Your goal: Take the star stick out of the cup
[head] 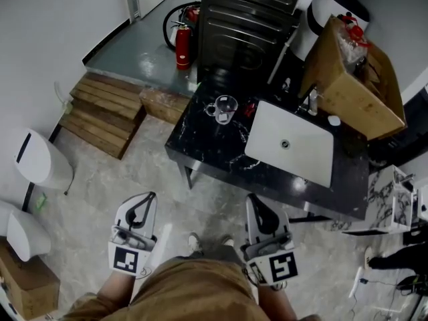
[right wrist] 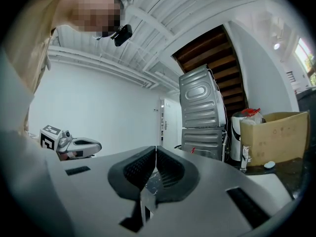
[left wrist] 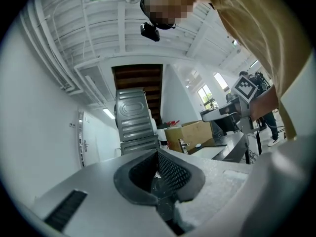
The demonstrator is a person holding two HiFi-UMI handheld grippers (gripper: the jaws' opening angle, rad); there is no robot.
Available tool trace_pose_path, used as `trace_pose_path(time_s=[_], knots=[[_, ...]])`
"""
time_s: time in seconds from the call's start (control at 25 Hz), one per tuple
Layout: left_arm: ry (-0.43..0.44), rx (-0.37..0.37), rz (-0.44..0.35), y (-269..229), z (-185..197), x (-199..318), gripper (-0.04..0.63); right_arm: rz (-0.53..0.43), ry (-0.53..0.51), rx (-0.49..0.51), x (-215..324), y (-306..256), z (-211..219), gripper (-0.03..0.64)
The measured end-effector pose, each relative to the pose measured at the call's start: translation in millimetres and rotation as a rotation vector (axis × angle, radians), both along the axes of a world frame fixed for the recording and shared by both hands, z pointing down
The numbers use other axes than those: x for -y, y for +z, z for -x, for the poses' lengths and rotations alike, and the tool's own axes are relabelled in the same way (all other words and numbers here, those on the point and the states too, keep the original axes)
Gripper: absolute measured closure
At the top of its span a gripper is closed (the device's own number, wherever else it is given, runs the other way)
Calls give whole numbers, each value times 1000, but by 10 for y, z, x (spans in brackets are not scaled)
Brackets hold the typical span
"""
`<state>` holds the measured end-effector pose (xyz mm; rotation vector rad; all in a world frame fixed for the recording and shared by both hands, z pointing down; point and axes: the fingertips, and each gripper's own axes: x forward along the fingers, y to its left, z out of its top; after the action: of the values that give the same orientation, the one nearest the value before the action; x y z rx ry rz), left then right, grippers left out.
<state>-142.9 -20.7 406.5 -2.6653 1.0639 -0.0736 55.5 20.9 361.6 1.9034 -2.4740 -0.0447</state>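
**Both my jaws closed, cup well off on the counter**

Pale stone floor point(head: 134, 172) under me. Ahead stands the black marble counter point(head: 200, 139), with a white sink point(head: 294, 146) set into it. Behind it rises a stack of 2 ribbed metal units point(head: 244, 25). A cardboard box point(head: 351, 85) leans at the counter's right end. Wooden pallets point(head: 103, 109) lie to the left, with a red fire extinguisher point(head: 182, 45) beyond. The glass cup point(head: 226, 109) stands on the counter just left of the sink. The star stick is too small to pick out. My left gripper point(left wrist: 157, 157) and right gripper point(right wrist: 156, 151) hang low, well apart from the cup. Both have their jaws pressed together on nothing.
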Motion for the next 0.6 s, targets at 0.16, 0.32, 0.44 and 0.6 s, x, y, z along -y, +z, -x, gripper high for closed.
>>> trace_pose_path(time_s=[0.16,0.32,0.44,0.6], knots=[[15,2,3,2,-69,41,594,-7,-7,-17,65,23,-2,612],[12,-6,10,-14,-122,124,595,-9,-7,-13,159,-6,-71,612],[8,-1,-13,-90,-205,220,595,-29,-8,-8,251,-65,-178,612],[-11,-1,-22,-175,-325,329,594,-31,-16,-1,380,-66,-338,612]])
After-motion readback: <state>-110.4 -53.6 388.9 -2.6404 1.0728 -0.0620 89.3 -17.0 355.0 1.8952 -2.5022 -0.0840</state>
